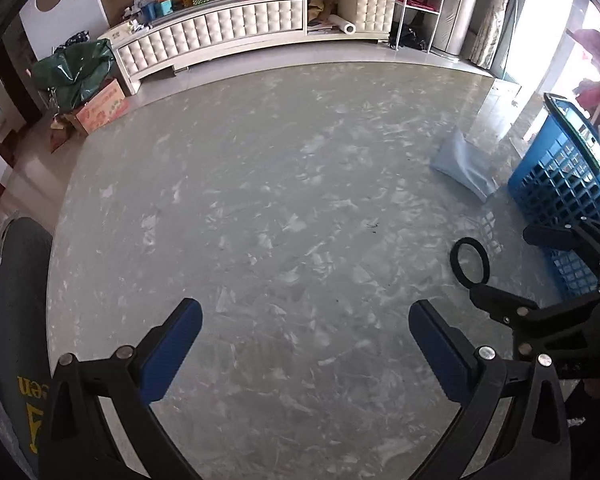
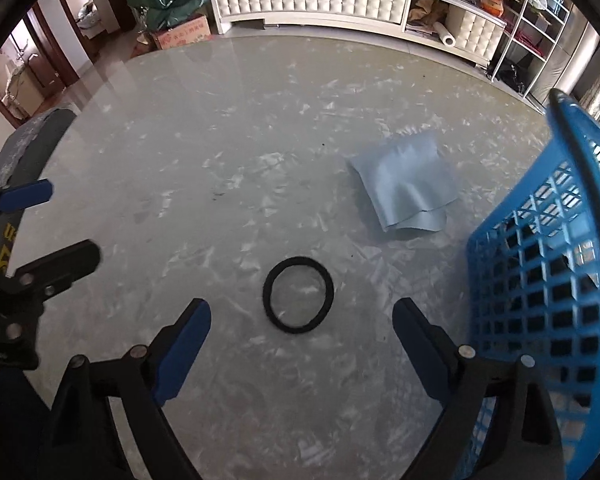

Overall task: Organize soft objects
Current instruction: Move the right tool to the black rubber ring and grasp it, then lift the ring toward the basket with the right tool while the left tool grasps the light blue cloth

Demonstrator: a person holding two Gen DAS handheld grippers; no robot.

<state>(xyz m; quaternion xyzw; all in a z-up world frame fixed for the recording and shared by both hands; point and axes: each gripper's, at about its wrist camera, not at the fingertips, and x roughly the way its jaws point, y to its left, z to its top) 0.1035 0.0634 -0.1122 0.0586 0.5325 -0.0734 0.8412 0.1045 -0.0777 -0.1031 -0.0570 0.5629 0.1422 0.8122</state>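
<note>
A black hair band (image 2: 298,295) lies flat on the round marble table (image 2: 220,160), just ahead of my right gripper (image 2: 302,340), which is open and empty. A folded light blue cloth (image 2: 406,184) lies farther back to the right. A blue plastic basket (image 2: 540,280) stands at the right edge, close to my right finger. In the left wrist view my left gripper (image 1: 306,340) is open and empty over bare table. There the hair band (image 1: 470,262), the cloth (image 1: 466,164), the basket (image 1: 560,184) and the right gripper (image 1: 500,272) are at the right.
A dark chair back (image 1: 20,300) stands at the table's left edge. Beyond the table are a white tufted cabinet (image 1: 236,28) with clutter on top, a green bag (image 1: 74,70) on a cardboard box, and a white wire rack (image 1: 420,0).
</note>
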